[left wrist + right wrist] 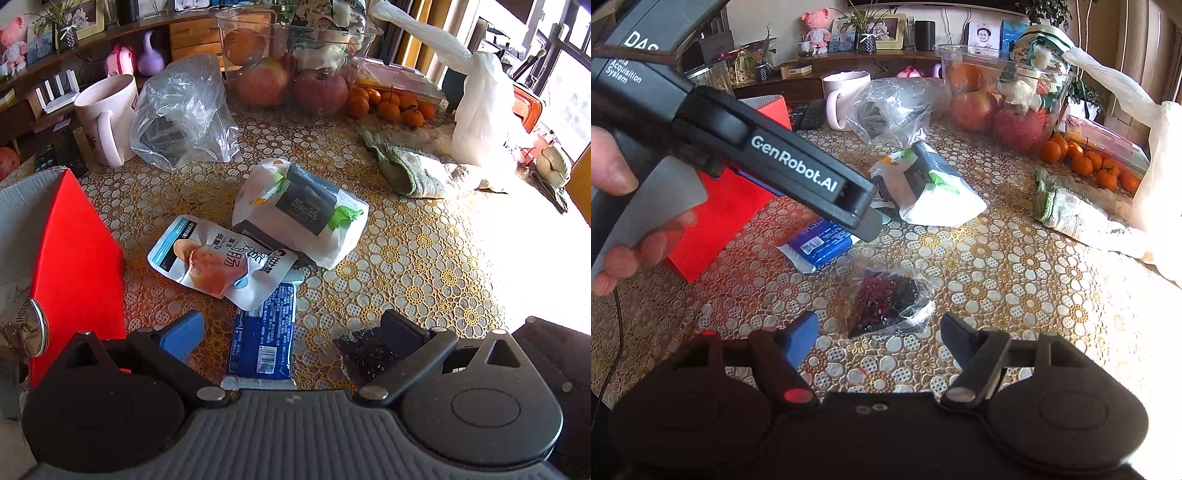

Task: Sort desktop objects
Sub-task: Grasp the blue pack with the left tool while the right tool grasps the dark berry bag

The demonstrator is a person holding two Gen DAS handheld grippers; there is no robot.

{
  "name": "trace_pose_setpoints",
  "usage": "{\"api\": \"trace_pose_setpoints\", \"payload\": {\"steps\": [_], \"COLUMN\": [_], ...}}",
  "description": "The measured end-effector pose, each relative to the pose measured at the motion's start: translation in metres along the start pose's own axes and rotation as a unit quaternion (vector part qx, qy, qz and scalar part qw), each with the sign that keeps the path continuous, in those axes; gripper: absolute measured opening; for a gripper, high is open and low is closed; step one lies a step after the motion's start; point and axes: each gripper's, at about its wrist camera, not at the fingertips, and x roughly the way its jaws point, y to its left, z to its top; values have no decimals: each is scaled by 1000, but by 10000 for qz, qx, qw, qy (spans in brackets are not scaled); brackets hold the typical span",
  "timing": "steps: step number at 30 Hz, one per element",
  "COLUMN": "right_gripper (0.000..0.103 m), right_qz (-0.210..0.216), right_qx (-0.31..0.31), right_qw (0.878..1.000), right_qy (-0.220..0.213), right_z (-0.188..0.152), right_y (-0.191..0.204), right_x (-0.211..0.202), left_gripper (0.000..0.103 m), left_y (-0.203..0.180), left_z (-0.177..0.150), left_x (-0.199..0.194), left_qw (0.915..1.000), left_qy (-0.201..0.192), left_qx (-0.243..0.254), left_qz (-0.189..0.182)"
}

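My left gripper (293, 332) is open and hangs low over a blue packet (264, 332), which lies between its fingers without touching the pads. A silver snack pouch (218, 258) overlaps the packet's far end. Beyond it lies a white bag holding a dark box (303, 210). My right gripper (881, 332) is also open. A small clear bag of dark bits (886, 299) lies just ahead of its fingertips. The right wrist view shows the blue packet (820, 243) partly hidden under the left tool's black housing (783, 162), which a hand (613, 177) holds.
A red box (77, 266) stands at the left. At the back are a pink mug (107, 114), a crumpled clear bag (184, 110), a clear fruit bowl (295, 55) and tangerines (391, 105). A green-edged cloth (410, 170) and a white plastic bag (480, 110) lie right.
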Motion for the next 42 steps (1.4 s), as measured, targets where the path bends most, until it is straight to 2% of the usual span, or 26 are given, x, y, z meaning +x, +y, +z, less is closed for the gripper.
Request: {"api": "trace_pose_setpoints", "payload": {"steps": [10,15,22,25,27,32,33,36,42], "right_gripper": [73,73,71,62,51,43,41,37,34], "right_qz": [1,-96,-219,-233,-207,-207,-222,-233,-189], "right_qx": [72,28,-111,-230,-275,-308,-322,-352,-146], "right_qw": [10000,9999,9997,9994,9994,9993,9992,9991,9997], "right_qy": [6,55,76,62,60,76,71,63,91], "right_z": [2,4,6,5,6,6,6,6,3], "right_y": [1,-1,-1,1,3,3,4,4,-4], "right_x": [19,29,35,34,32,30,29,25,18], "left_gripper": [103,102,100,89,76,51,40,37,36], "left_y": [17,25,25,22,21,21,21,24,24], "left_z": [-2,-6,-9,-10,-11,-13,-13,-13,-19], "left_x": [31,40,39,38,37,34,33,32,27], "left_qw": [9994,9990,9995,9997,9995,9988,9989,9993,9994], "left_qy": [124,165,-6,-69,-96,-180,-200,-184,-193], "left_qx": [-279,-425,-324,-150,-7,183,180,121,-10], "left_qz": [134,16,43,196,301,416,395,317,271]}}
